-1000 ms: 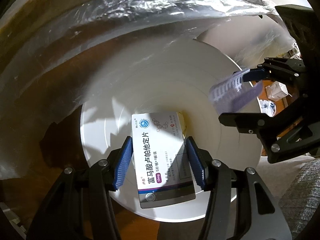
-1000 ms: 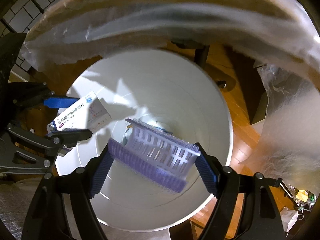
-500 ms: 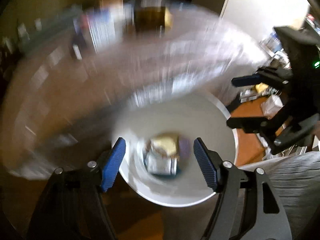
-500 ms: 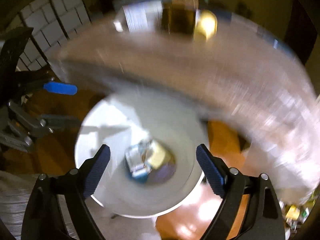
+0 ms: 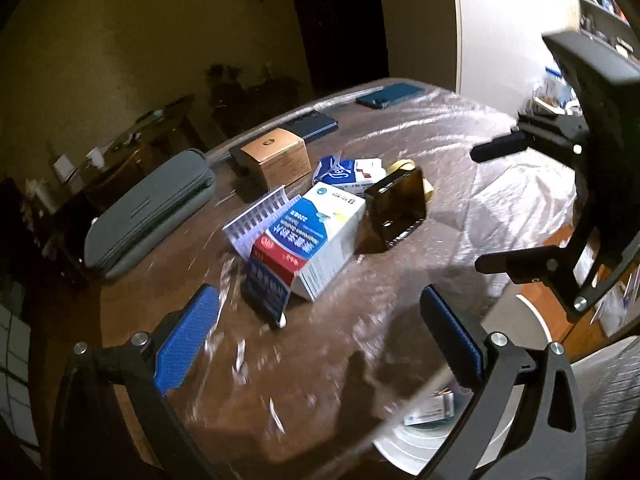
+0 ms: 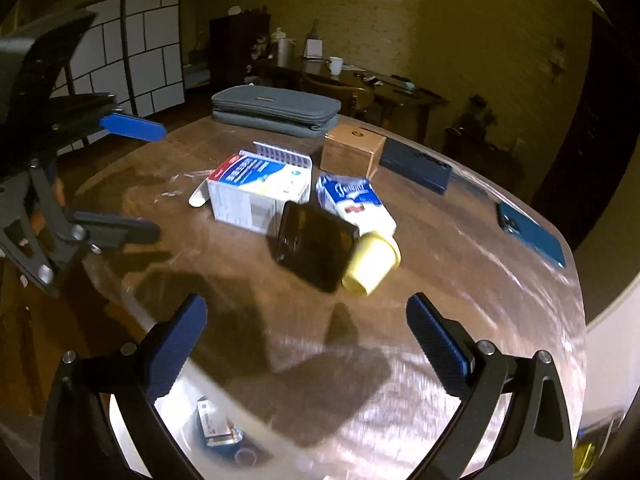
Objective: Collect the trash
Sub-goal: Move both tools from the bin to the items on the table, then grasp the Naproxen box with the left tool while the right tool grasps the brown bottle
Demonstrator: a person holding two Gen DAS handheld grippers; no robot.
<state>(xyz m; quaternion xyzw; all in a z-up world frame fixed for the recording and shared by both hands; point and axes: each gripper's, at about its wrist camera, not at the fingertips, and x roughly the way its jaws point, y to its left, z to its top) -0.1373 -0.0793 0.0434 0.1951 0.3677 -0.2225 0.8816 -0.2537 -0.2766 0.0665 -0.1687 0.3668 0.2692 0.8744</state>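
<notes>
Both jaws stand wide apart w/ nothing between them, having just been opening: left gripper (image 5: pixel 320 332) and right gripper (image 6: pixel 306 330) are empty, prob. because their loads went into the white bin (image 5: pixel 532 316) below the desk (image 6: pixel 460 264) edge. A box (image 6: pixel 212 420) lies in the bin. Remaining trash sits clustered mid-desk: medicine carton (image 5: pixel 316 236), dark bottle (image 6: pixel 316 246) on its side, tissue pack (image 6: pixel 352 196). The clustering likely eases the next pick.

White bin (image 5: pixel 532 320) mostly behind table (image 5: pixel 360 360)
</notes>
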